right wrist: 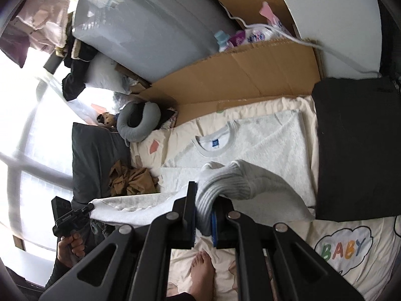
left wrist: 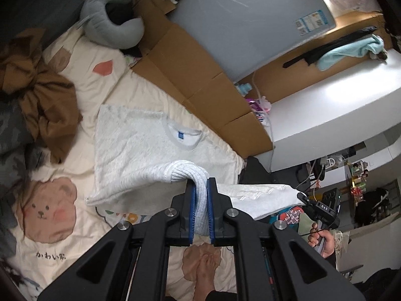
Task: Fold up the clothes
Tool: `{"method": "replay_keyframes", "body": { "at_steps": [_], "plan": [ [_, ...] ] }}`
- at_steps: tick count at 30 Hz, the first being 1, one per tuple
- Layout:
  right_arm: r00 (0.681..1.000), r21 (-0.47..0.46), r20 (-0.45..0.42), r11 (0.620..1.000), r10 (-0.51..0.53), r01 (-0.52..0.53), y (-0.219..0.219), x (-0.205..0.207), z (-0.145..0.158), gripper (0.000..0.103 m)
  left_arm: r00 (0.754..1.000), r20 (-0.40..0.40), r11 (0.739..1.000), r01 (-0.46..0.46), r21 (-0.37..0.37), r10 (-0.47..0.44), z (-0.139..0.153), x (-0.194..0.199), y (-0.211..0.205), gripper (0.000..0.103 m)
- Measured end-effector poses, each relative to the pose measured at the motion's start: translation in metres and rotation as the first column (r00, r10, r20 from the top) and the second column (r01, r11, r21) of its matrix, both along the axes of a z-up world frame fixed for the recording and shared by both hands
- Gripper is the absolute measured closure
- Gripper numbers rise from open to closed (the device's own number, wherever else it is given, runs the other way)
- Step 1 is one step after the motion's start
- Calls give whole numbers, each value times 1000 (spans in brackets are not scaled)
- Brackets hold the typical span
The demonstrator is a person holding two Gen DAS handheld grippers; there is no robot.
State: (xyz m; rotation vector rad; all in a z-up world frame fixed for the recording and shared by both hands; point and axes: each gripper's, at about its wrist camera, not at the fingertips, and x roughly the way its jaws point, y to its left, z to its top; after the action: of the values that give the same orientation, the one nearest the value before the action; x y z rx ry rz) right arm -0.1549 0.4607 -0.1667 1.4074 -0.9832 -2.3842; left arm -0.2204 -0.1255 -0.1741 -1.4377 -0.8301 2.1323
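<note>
Brown garment (left wrist: 42, 95) and grey neck pillow (left wrist: 110, 22) lie beyond the white sweater (left wrist: 140, 145)

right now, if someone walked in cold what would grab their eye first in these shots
First the white fleece sweatshirt spread flat on the cream bear-print quilt, with each ribbed cuff lifted off it, one pinched in the left gripper, the other in the right gripper. Next, the crumpled brown garment on the quilt beyond it, and the grey neck pillow beside the cardboard.
</note>
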Motion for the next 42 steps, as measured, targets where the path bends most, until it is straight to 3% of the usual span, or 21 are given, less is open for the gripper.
{"method": "replay_keyframes", "body": {
  "at_steps": [9,17,32,42],
  "plan": [
    [999,-5,11,999,-41,41,8,-28,-26,95,1000,-2,1000,-17,2,17,-32,-36,4,96],
    [997,13,40,998,-65,65,12,-82,-58,95,998,36,998,-56,17,56,-72,-89,4,96],
    [973,21,183,991,-137,136,23,-164,-167,95,987,122,994,-101,-35,105,-169,-180,22,96],
    [962,56,215,985,-170,161,33,-216,-221,94,980,148,987,-118,-105,133,-210,-226,30,96]
  ]
}}
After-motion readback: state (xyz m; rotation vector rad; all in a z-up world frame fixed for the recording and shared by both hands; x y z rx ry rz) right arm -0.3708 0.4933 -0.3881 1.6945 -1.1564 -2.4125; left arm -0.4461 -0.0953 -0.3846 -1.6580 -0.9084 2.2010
